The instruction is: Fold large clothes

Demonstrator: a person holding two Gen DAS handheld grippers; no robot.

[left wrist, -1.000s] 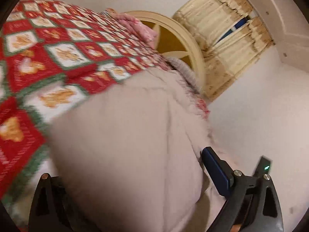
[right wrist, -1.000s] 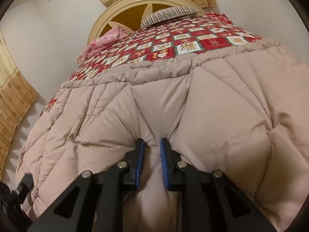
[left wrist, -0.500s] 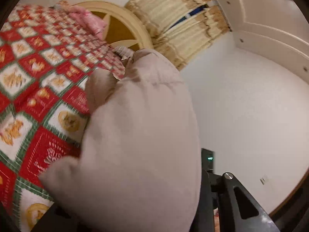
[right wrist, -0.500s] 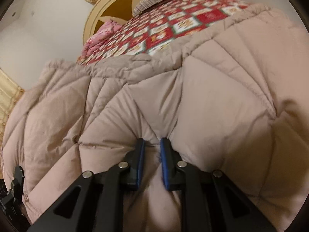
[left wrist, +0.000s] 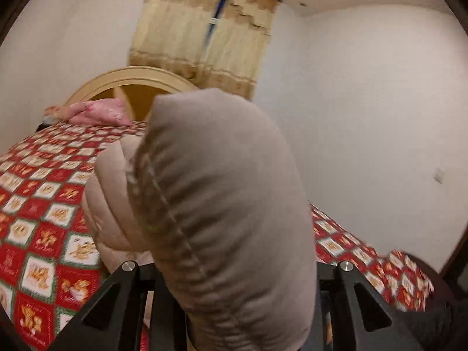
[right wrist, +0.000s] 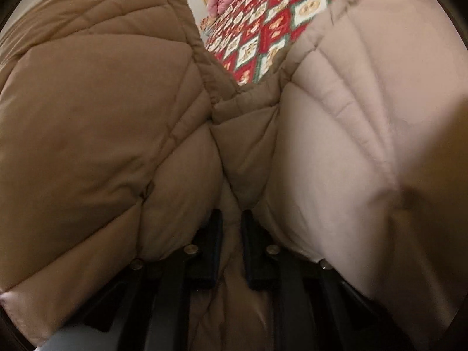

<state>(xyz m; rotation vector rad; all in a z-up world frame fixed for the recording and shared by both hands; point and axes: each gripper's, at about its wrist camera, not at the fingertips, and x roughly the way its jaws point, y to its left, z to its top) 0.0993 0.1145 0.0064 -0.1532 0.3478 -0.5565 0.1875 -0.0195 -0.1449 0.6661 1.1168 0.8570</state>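
Observation:
A puffy beige quilted coat (left wrist: pixel 222 204) fills the middle of the left wrist view, bunched and lifted above the bed. My left gripper (left wrist: pixel 234 307) is shut on it; the fingertips are hidden under the fabric. In the right wrist view the same coat (right wrist: pixel 102 117) fills nearly the whole frame, its left part raised and folded over. My right gripper (right wrist: pixel 231 234) is shut on a fold of the coat, with fabric pinched between the dark fingers (right wrist: pixel 215 234).
The bed carries a red, white and green patchwork cover (left wrist: pixel 44 204), also seen in the right wrist view (right wrist: pixel 263 29). A pink pillow (left wrist: pixel 99 114) lies by the round cream headboard (left wrist: pixel 131 79). Curtains (left wrist: pixel 204 38) hang behind; a white wall (left wrist: pixel 380 117) stands to the right.
Both grippers have lifted the coat. The left one swung up and over the bed with its bunch. In the right view the coat's left part has risen and folded inward.

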